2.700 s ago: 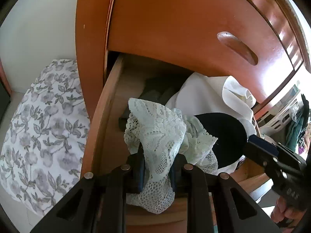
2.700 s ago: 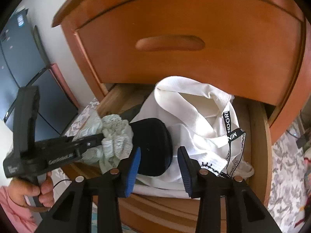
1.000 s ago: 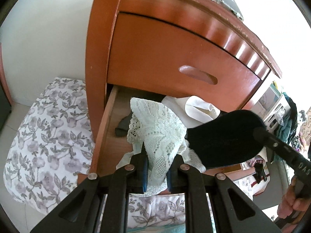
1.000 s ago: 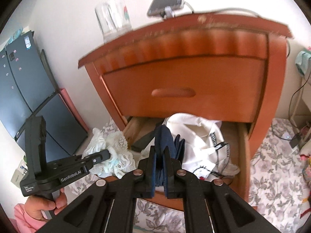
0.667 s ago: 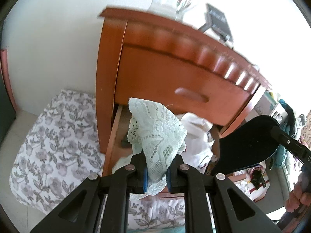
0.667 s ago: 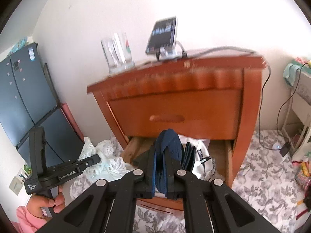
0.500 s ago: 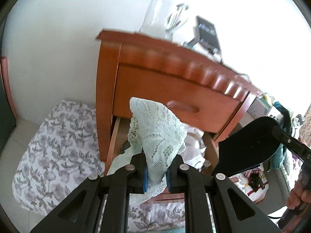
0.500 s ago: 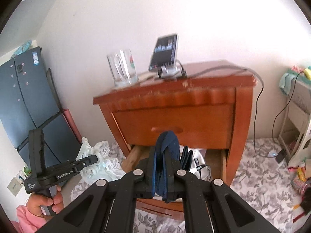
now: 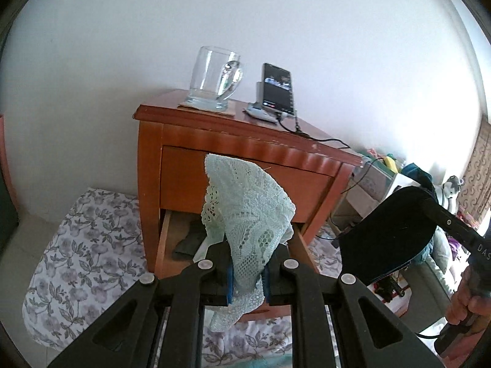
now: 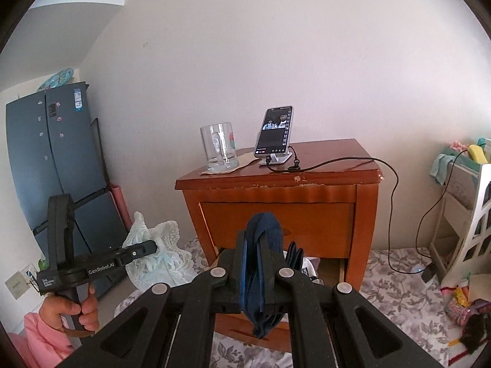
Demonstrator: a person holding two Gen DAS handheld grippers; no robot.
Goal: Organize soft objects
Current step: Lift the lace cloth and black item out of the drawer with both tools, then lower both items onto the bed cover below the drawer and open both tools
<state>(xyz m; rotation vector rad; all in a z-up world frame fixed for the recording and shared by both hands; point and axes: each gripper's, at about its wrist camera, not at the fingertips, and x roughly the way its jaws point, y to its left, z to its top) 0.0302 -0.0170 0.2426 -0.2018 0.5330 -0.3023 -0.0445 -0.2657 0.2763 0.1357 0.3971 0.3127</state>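
Left gripper clamped on mint lace cloth, right gripper on navy fabric (both hanging long-axis down), open nightstand drawer ahead, below, nearer the left.

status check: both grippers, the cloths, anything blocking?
Left gripper shut on mint lace cloth. Right gripper shut on dark blue cloth. Both clear of the open bottom drawer. Nothing in the way.
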